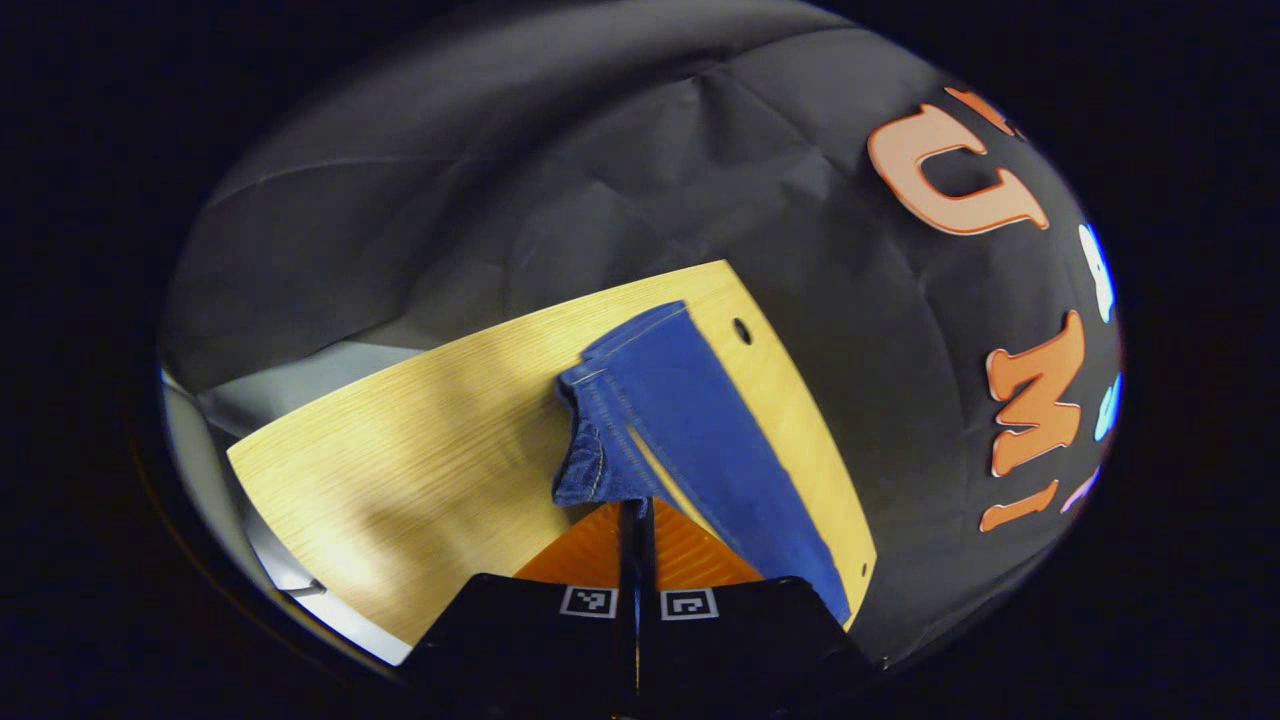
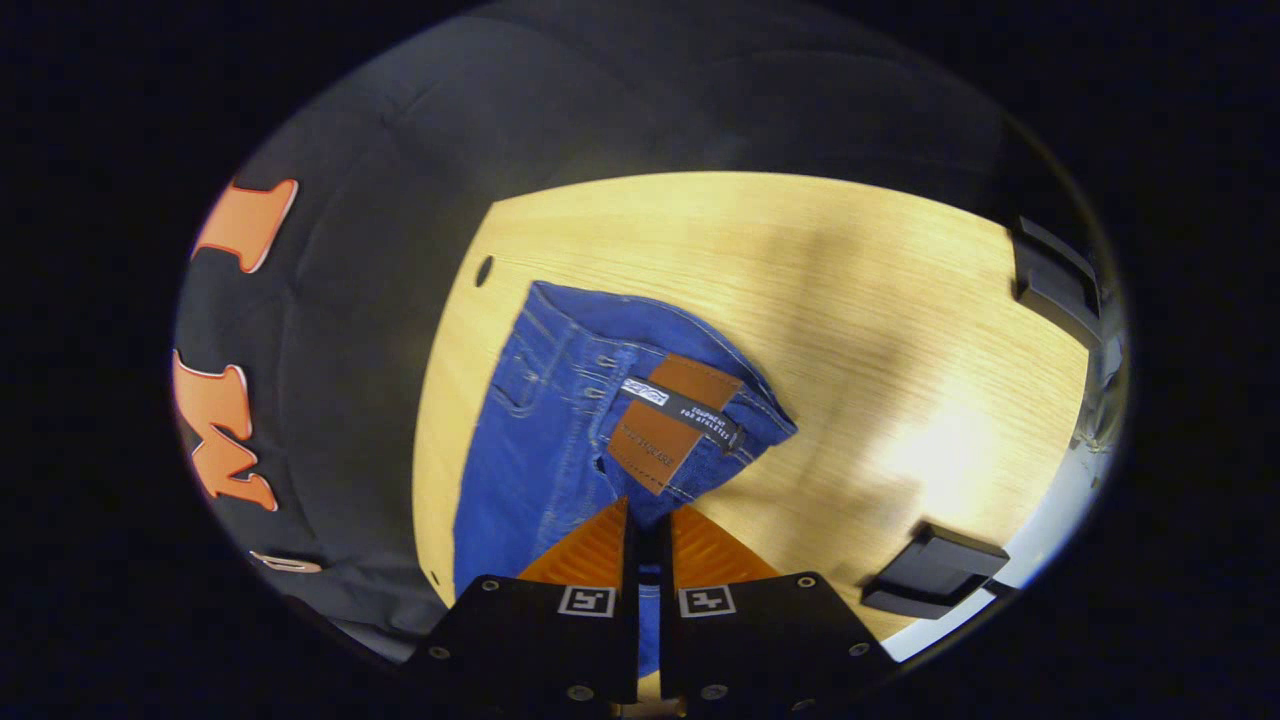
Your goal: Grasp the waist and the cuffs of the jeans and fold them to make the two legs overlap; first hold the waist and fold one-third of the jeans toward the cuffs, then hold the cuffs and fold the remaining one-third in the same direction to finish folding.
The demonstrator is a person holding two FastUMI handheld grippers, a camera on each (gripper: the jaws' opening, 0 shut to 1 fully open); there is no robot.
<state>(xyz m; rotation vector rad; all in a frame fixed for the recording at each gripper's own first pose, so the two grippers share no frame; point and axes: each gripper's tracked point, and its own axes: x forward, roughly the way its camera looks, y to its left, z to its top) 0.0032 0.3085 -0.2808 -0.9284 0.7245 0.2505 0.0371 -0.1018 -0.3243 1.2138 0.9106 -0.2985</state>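
Left gripper at lower centre, pinched on jeans cuff, right gripper clamped on waist, table beneath.

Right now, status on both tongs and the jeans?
Left tongs shut on blue denim jeans at the cuffs. Right tongs shut at the waist. Jeans partly lifted off light wooden table. Nothing in the way.
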